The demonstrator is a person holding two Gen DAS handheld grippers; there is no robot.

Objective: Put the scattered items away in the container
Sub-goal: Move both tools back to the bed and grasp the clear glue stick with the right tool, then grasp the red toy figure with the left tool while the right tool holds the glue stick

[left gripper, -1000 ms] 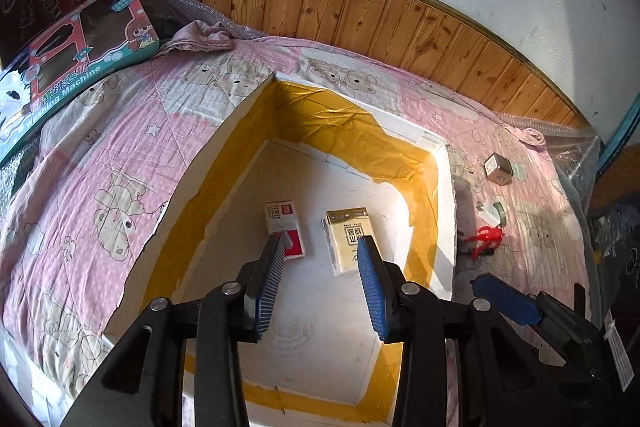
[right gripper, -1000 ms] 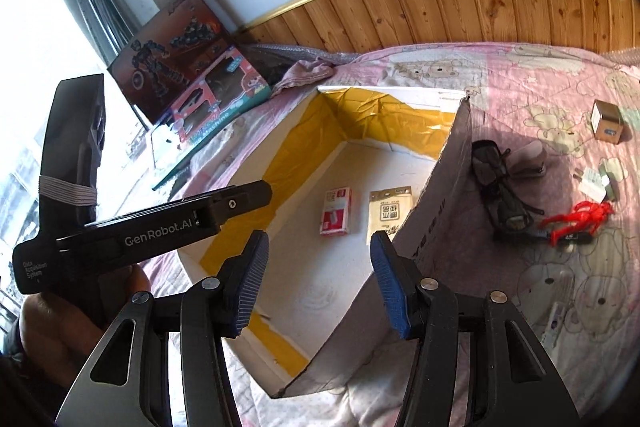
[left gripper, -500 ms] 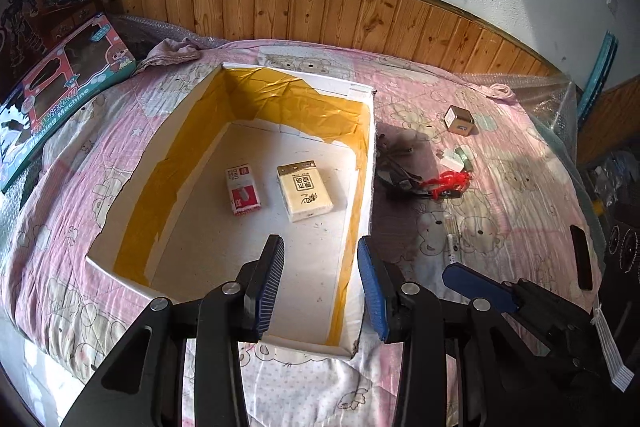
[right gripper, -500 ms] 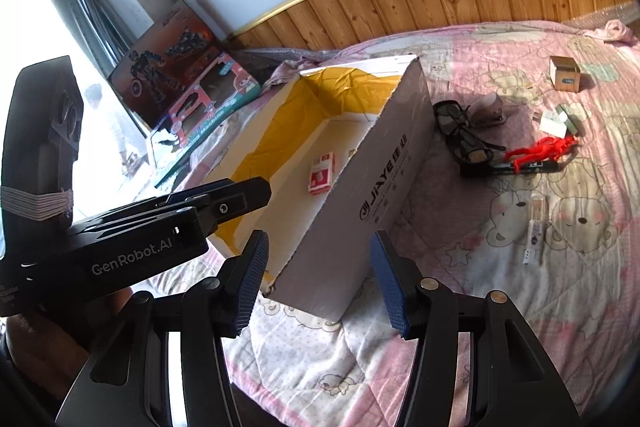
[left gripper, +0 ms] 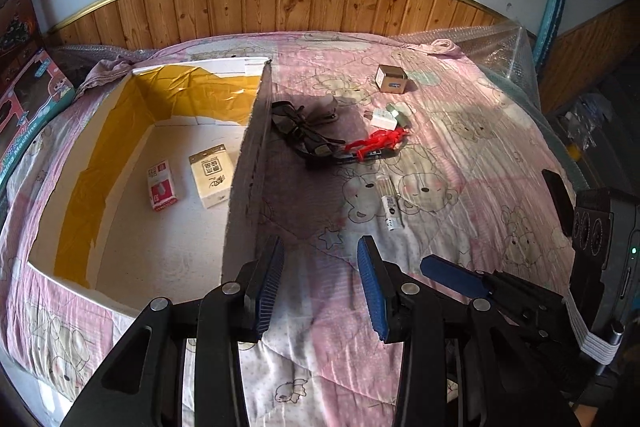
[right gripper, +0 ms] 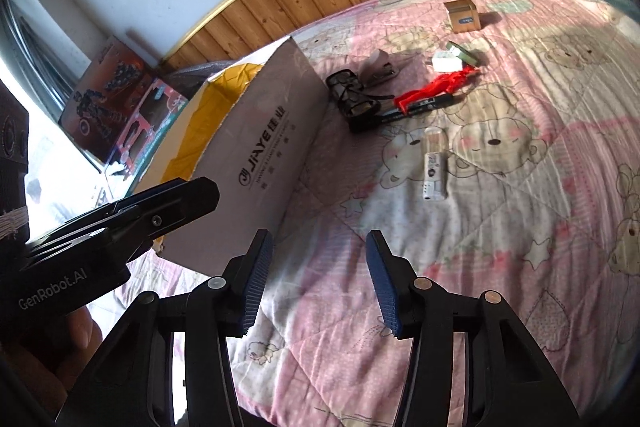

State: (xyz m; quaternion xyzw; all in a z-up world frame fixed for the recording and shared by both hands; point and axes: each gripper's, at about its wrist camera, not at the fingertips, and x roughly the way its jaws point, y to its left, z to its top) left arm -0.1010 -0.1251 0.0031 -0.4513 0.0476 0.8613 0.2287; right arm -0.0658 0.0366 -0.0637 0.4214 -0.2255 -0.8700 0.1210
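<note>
My left tongs (left gripper: 320, 283) and right tongs (right gripper: 316, 279) both hang wide apart with nothing between them, touching nothing, above the near edge of a bed (left gripper: 460, 155) covered in a pink bear-print quilt, which meets a wood-panelled wall (left gripper: 280, 3). The open cardboard box (left gripper: 244, 163), holding two small packets, sits on the bed's left side just ahead-left of both tongs. The scattered items lie mid-bed beyond them: dark glasses (right gripper: 354, 99), a red toy (right gripper: 432, 89), a white tube (right gripper: 434, 173) and a small carton (right gripper: 464, 15).
</note>
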